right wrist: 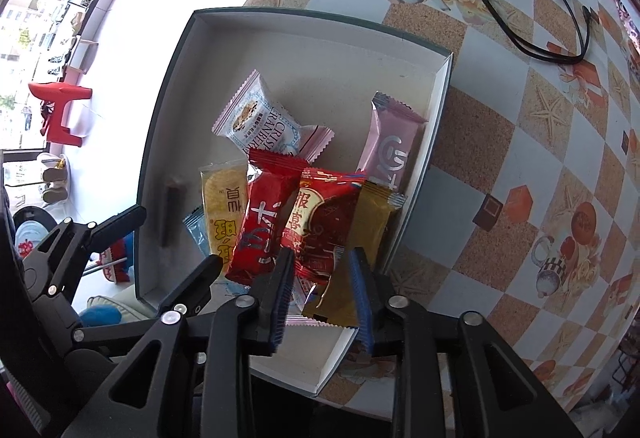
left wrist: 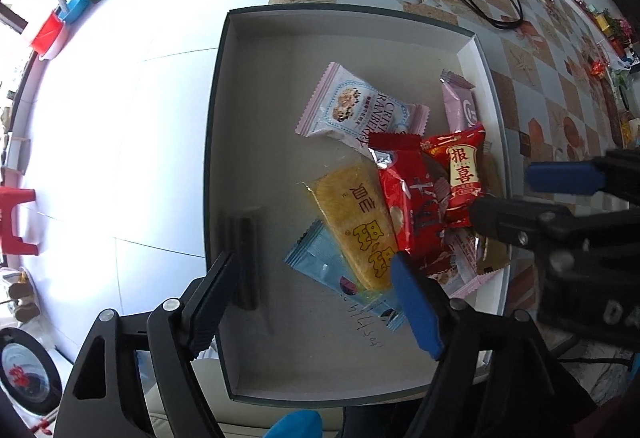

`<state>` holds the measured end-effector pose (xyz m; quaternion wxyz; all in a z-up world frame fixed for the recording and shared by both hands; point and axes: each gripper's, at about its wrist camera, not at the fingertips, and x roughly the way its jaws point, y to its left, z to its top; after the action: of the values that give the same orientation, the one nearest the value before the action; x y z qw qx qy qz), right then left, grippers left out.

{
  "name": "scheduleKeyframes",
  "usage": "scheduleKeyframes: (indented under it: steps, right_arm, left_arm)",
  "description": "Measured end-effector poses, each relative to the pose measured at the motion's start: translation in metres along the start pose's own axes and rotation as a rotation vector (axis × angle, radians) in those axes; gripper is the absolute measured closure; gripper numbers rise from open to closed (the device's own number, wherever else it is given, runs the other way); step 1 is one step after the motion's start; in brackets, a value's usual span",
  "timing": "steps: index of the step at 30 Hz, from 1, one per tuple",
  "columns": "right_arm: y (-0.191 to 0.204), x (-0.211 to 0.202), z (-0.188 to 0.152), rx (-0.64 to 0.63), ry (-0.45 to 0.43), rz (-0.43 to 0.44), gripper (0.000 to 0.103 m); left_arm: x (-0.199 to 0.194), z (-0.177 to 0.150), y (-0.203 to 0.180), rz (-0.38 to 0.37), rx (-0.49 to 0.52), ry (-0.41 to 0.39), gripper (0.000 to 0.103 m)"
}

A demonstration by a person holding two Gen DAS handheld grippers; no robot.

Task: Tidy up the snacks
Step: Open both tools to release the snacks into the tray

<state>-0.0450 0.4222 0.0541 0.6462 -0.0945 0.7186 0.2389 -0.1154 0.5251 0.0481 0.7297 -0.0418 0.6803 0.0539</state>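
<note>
The snack packets (right wrist: pixel 280 205) lie piled inside the box (right wrist: pixel 168 85), directly beneath both claws. The right gripper (right wrist: pixel 320 290) stands open above the gold packet (right wrist: pixel 368 222), gripping nothing. The left gripper (left wrist: pixel 316 294) is open and empty. Judgement: collection appears largely complete; no packets show on the tablecloth (right wrist: pixel 520 157).

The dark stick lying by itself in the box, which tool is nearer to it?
Left. The left tool hangs open above the box, one finger right beside the dark stick. The right tool is across the snack pile, over the gold packet.
</note>
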Motion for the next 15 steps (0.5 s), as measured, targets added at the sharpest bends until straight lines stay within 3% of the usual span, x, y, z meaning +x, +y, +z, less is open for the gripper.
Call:
scheduleKeyframes:
  steps: [1,5,7,8,9,15]
  right_arm:
    - [0.0,-0.003,-0.001,-0.003,-0.015,-0.005,0.024]
    - [0.0,-0.011,-0.005,-0.026,-0.048,-0.039,0.024]
    - [0.002,-0.014,-0.008,-0.034,-0.054,-0.05,0.021]
    - [0.002,-0.015,-0.01,-0.036,-0.055,-0.053,0.014]
    - [0.002,-0.016,-0.012,-0.038,-0.062,-0.059,0.0]
    - [0.004,-0.024,-0.016,-0.043,-0.083,-0.065,0.0]
  left_arm:
    - [0.0,0.0,0.0,0.024,-0.001,-0.003,0.021]
    - [-0.005,0.002,0.002,0.087,-0.012,-0.018,0.013]
    - [-0.008,0.004,0.002,0.079,-0.015,-0.026,0.013]
    - [-0.009,0.006,0.0,0.057,-0.02,-0.02,0.012]
    - [-0.009,0.007,0.0,0.039,-0.024,-0.011,0.012]
    - [-0.011,0.01,-0.012,0.085,0.013,0.004,0.012]
